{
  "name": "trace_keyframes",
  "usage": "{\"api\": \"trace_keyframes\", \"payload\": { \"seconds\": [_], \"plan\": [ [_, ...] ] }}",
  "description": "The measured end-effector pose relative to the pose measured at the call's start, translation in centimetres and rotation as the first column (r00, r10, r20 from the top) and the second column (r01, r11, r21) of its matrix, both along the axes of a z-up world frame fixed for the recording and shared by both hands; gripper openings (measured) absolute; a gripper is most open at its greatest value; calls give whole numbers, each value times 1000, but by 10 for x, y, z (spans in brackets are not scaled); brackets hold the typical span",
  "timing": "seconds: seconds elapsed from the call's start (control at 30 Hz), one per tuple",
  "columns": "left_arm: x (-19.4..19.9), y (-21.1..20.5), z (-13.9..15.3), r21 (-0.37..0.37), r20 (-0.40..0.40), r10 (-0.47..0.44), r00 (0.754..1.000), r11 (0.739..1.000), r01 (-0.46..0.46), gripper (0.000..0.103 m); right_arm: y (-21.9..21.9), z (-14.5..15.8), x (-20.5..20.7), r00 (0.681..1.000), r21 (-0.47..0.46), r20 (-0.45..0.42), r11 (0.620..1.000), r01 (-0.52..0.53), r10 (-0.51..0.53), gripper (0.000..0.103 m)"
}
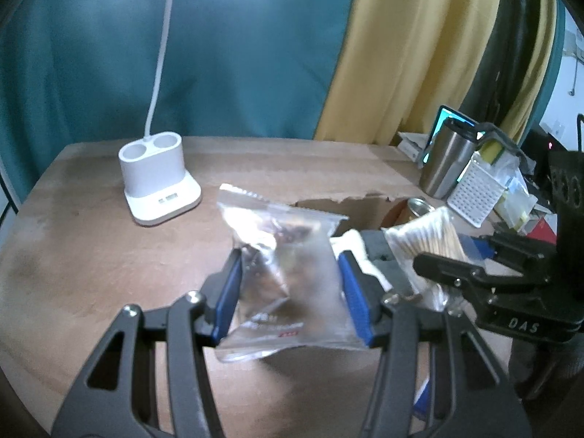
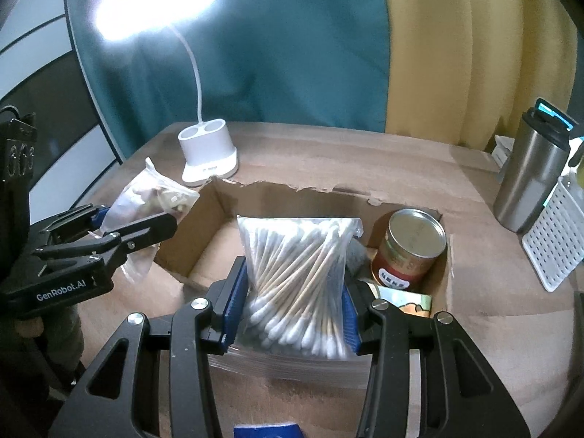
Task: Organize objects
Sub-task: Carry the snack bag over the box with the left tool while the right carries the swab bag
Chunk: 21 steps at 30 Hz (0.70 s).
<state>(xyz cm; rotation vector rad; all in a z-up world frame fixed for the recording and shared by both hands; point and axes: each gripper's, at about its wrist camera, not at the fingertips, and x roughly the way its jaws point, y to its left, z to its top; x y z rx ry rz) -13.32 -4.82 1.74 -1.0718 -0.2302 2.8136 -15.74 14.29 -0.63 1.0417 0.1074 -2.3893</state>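
My left gripper point(image 1: 290, 288) is shut on a clear zip bag of dark bits point(image 1: 281, 255) and holds it above the wooden table point(image 1: 91, 241), left of the box; it also shows in the right wrist view point(image 2: 146, 200). My right gripper point(image 2: 292, 306) is shut on a clear bag of cotton swabs point(image 2: 295, 277), also seen in the left wrist view point(image 1: 427, 233), and holds it over the open cardboard box point(image 2: 204, 230). A red tin can point(image 2: 408, 252) stands upright in the box's right end, beside a flat packet point(image 2: 405, 301).
A white desk lamp base point(image 1: 157, 179) stands at the back of the table, left of the box. A steel tumbler point(image 2: 529, 179) and a white perforated basket point(image 2: 558, 241) stand at the right. A teal and yellow curtain hangs behind.
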Motion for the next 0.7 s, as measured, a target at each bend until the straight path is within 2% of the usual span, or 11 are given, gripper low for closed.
{"api": "trace_keyframes", "payload": {
  "seconds": [0.7],
  "plan": [
    [-41,6,-14,-16,48,-7,999,1000,7,53,-14,-12,-32,999,-8,45,1000,-13,13,47]
  ]
}}
